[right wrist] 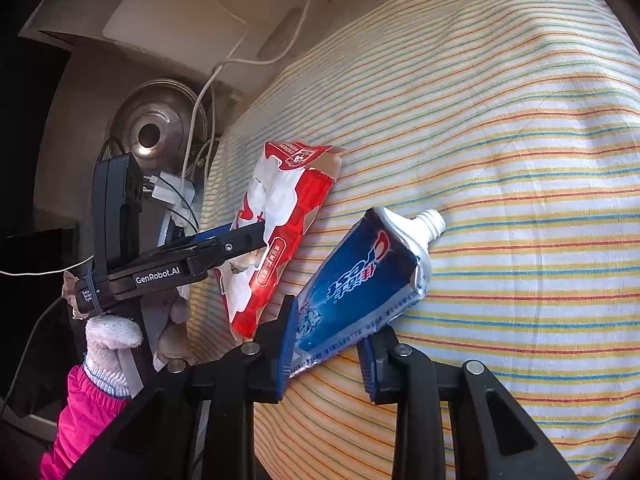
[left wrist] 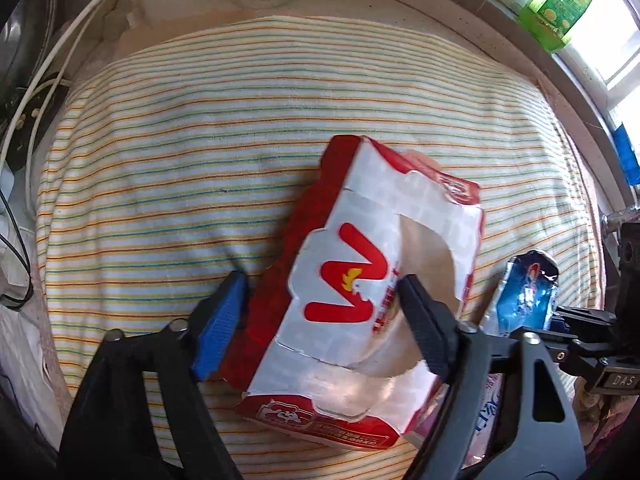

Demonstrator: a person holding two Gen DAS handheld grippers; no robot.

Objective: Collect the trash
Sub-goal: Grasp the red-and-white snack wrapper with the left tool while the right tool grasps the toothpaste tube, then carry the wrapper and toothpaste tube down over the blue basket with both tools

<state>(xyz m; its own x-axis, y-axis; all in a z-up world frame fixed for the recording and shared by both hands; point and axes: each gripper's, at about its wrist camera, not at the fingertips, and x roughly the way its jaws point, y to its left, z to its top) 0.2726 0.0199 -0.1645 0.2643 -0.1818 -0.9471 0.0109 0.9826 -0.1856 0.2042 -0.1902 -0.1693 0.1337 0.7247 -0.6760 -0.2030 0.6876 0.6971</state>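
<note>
At the far left of the left wrist view lie white cables (left wrist: 60, 60) and a dark clutter of gear beside the striped cloth (left wrist: 200, 120); they are off the cloth and no part of the job. Moving right, the left gripper (left wrist: 320, 304) has its fingers closed on the red and white carton (left wrist: 372, 264), a crushed tissue-type box with an oval opening torn in its top; one blue pad (left wrist: 220, 320) presses the red side wall and the black finger bears on the printed top near the opening. The grip is on thin card that is already buckled; I judge that it should be lifted gently and level, since a jerk could let the wall fold and slip out.

Further right, the toothpaste tube (right wrist: 360, 276) lies on the same cloth, just beside the carton, capless, its nozzle pointing away. The right gripper (right wrist: 328, 344) has its fingers on either side of the flattened tail end; the left pad touches the tube, but the other seems slightly apart from it, so I cannot tell whether it is truly clamped. Closing fully across the flat tail before lifting looks wise; the foil is slick, and the cloth beneath is soft and may snag.

At the right edge stands a window sill with a green packet (left wrist: 560, 8).
</note>
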